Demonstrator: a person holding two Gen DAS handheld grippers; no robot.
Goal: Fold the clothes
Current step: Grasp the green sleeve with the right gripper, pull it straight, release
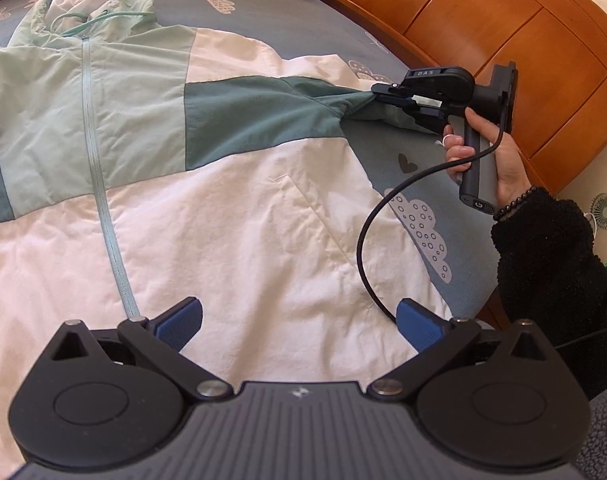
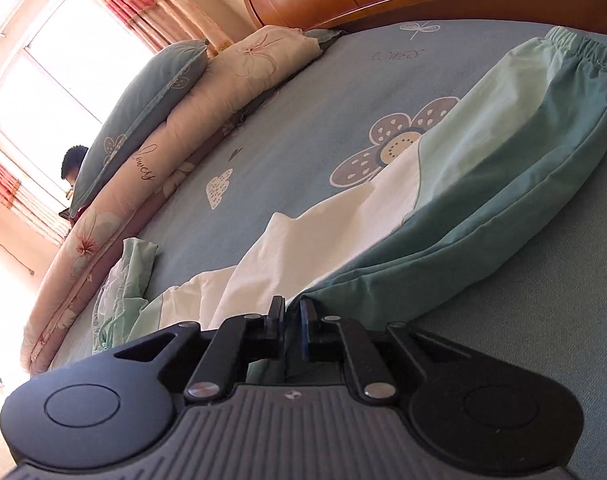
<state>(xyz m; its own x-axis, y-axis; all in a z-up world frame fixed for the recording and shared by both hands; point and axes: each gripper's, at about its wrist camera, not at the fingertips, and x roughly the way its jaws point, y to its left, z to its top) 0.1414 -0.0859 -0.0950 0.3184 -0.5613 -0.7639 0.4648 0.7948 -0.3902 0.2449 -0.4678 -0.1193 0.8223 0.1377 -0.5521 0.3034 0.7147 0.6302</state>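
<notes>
A big jacket [image 1: 231, 184] is lying flat on the bed [image 1: 311, 28], front side up. It is white, light green and dark green. Its zipper [image 1: 97, 168] is running from the hood [image 1: 91, 4] at the far end down toward the near edge. The body of the jacket is spread out wide and nothing on it is folded yet.

The right gripper [image 1: 397, 98] is sitting at the right side of the jacket, down low by the bed. Its jaws are squeezed together on the sleeve [image 2: 483, 184], pinching the dark green cloth. In the right wrist view the cloth is bunching up right where the two pads meet. The rest of the sleeve is stretching away from it to the far right, and its stretchy cuff [image 2: 583, 46] is lying flat on the bed sheet.

The left gripper [image 1: 299, 326] is hanging over the near bottom part of the jacket. Its blue pads [image 1: 181, 326] are standing wide apart and nothing is between them. It is not touching the cloth, as far as I can tell.

So the job is only starting. The sleeve is being held, but it is not folded over the body yet. The other sleeve, at the left, is mostly out of the picture. Both sleeves and then the body are left to fold.
</notes>
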